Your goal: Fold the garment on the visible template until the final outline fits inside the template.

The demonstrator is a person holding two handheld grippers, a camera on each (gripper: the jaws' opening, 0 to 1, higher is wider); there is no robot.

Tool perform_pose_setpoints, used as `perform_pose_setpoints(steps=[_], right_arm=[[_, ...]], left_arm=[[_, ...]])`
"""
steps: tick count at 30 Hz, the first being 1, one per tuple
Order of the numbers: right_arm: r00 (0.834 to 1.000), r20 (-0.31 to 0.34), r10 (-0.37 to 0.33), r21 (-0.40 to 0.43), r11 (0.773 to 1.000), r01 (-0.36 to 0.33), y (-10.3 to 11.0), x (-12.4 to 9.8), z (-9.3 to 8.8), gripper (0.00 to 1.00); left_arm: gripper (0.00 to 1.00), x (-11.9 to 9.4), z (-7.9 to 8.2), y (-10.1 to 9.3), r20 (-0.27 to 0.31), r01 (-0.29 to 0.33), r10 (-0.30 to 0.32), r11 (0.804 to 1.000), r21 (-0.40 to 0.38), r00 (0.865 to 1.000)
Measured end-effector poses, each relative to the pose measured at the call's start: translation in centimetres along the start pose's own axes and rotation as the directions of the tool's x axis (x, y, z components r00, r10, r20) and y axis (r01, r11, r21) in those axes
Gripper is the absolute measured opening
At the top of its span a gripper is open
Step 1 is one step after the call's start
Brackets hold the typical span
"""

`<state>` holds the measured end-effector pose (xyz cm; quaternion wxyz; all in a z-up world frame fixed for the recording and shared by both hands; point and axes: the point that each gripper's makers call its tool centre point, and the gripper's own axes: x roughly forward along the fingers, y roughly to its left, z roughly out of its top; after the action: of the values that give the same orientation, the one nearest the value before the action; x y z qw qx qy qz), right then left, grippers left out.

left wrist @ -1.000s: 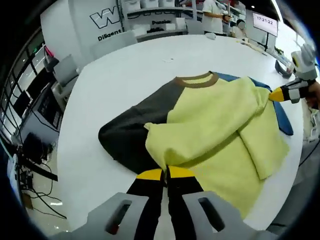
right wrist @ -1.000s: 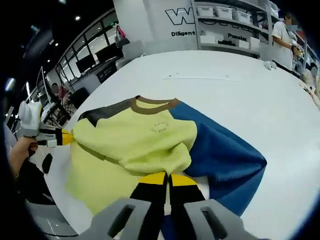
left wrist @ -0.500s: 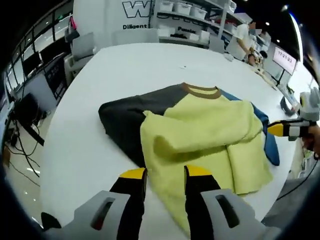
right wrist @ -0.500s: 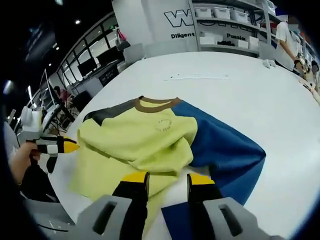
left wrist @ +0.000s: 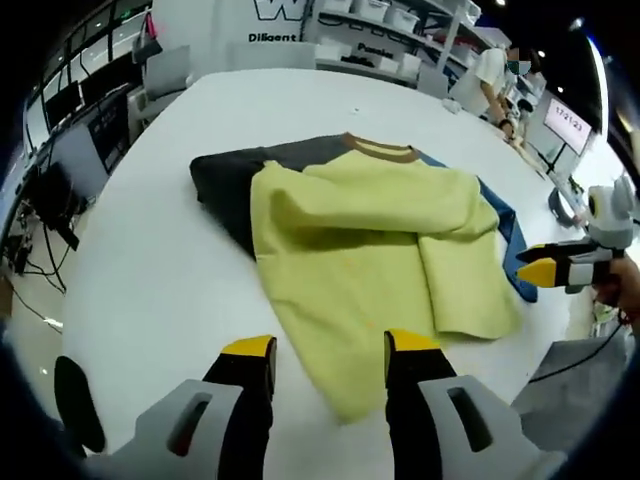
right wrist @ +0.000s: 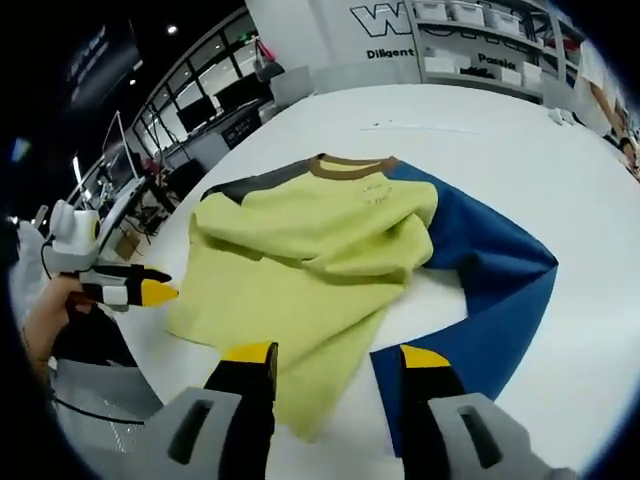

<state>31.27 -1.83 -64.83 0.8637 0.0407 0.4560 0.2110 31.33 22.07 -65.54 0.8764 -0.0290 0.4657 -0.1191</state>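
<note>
The garment lies on the white table (left wrist: 150,250). It has a yellow body (left wrist: 360,240), a brown collar (left wrist: 380,150), a dark grey sleeve (left wrist: 225,180) and a blue sleeve (left wrist: 505,225). The yellow lower part is folded up over the chest, with loose creases. My left gripper (left wrist: 330,350) hovers open just short of the yellow edge, nothing between its jaws. My right gripper (right wrist: 338,356) is open too, above the corner of the yellow fabric (right wrist: 300,260) beside the blue sleeve (right wrist: 490,270). Each gripper shows in the other's view, the right gripper (left wrist: 545,270) and the left gripper (right wrist: 130,290), both off the cloth.
The round table's edge (left wrist: 90,300) curves close on my left, with cables and desks (left wrist: 40,190) beyond it. Shelves with bins (left wrist: 370,20) and a standing person (left wrist: 490,80) are behind the far side. A hand (right wrist: 45,320) holds the left gripper. Bare tabletop (right wrist: 560,170) surrounds the garment.
Both grippers were shut on the yellow fabric a second ago; they have opened, let it go and drawn back. The folded yellow part now rests on the garment.
</note>
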Motion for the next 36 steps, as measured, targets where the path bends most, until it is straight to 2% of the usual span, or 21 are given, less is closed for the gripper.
perform_pose_setpoints(steps=[4,13,14,15,19,22,26,29,31,36], right_arm=[[0.999,-0.03,0.013,-0.013,1.0,-0.014,0.5,0.0,-1.3,0.44],[0.997,-0.073,0.003,-0.004,1.0,-0.003,1.4,0.3,-4.1,0.4],[1.0,-0.025,-0.017,-0.025,1.0,0.017,1.1,0.5,-3.3,0.39],[0.998,-0.059,-0.018,-0.023,1.0,0.017,1.3,0.2,-3.9,0.38],[0.997,-0.057,-0.046,-0.041,0.998,0.044,1.2,0.1,-4.0,0.31],[0.996,-0.06,-0.06,-0.039,0.998,0.058,1.3,-0.1,-4.4,0.24],[0.994,-0.067,-0.083,-0.049,0.996,0.08,1.5,-0.2,-5.1,0.14],[0.993,-0.065,-0.094,-0.057,0.994,0.091,1.6,-0.1,-5.3,0.06],[0.992,-0.058,-0.108,-0.05,0.993,0.105,1.4,0.0,-5.3,0.03],[0.992,-0.059,-0.107,-0.04,0.994,0.105,1.2,0.2,-5.4,0.0]], left_arm=[[0.42,0.0,-1.4,-0.3,-0.031,-0.004,0.004,1.0,0.018,1.0],[0.41,-0.1,-2.8,-0.9,-0.049,-0.02,0.021,1.0,0.022,0.999],[0.4,-0.2,-2.8,-0.9,-0.05,-0.022,0.023,1.0,0.018,0.998],[0.39,-0.2,-2.8,-0.9,-0.053,-0.023,0.024,1.0,0.012,0.998],[0.32,-0.4,-3.2,-1.3,-0.058,-0.034,0.035,0.999,0.017,0.998],[0.31,-0.5,-3.6,-1.4,-0.061,-0.055,0.057,0.998,0.032,0.997],[0.27,-0.7,-3.9,-1.3,-0.057,-0.075,0.075,0.997,0.003,0.996],[0.2,-0.8,-4.1,-0.8,-0.063,-0.11,0.11,0.994,0.0,0.992],[0.13,-0.8,-4.2,-0.6,-0.072,-0.124,0.125,0.992,0.014,0.99],[0.07,-0.6,-4.2,-0.7,-0.072,-0.109,0.11,0.994,0.02,0.991]])
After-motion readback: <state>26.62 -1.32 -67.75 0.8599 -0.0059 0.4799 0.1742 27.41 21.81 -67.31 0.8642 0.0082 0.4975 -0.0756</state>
